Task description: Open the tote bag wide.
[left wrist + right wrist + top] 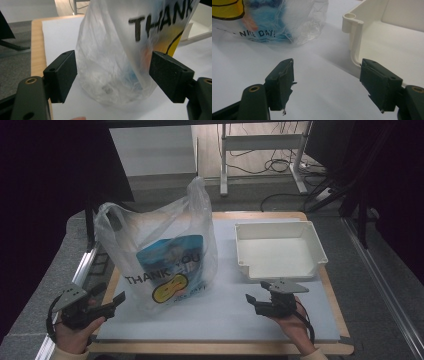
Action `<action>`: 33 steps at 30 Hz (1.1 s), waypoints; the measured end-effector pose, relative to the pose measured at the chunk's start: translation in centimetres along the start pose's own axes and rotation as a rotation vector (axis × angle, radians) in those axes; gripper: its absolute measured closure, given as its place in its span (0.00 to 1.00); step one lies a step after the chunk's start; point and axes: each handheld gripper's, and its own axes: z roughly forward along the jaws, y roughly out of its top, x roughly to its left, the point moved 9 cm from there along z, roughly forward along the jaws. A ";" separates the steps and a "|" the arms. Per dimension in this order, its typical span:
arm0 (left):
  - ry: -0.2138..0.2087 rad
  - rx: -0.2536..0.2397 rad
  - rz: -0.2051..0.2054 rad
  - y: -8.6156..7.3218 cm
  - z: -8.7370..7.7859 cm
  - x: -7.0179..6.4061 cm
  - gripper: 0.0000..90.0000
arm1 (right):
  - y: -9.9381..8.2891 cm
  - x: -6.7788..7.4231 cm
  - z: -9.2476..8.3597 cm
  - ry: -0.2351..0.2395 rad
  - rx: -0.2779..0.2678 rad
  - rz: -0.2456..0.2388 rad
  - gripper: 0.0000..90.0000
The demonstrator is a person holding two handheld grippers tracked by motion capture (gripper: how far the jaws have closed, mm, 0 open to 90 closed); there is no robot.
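L claw (118,301) wide, lined up on plastic bag (165,255) standing mid-surface. Grip a loose fold low on its side, gently. R claw (253,299) wide, idle beside white tray (315,240); use to steady.

Translucent plastic bag (165,255) is stood upright on the white mat, left of centre, handles raised and mouth open. "THANK YOU", a yellow smiley and "NICE DAY!" are printed on its front; blue and white contents are seen blurred inside.
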 end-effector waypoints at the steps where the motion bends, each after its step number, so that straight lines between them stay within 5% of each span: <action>1: -0.002 -0.004 -0.006 0.4 -0.1 0.0 0.25 | -0.1 0.0 0.0 0.000 0.003 0.002 0.31; 16: 0.012 -0.062 -0.016 6.7 -1.0 1.1 0.23 | -0.6 -0.4 0.1 -0.011 0.017 0.010 0.31; 33: 0.011 -0.089 -0.028 10.1 -0.2 1.6 0.24 | -0.9 -0.7 0.2 -0.024 0.029 0.003 0.31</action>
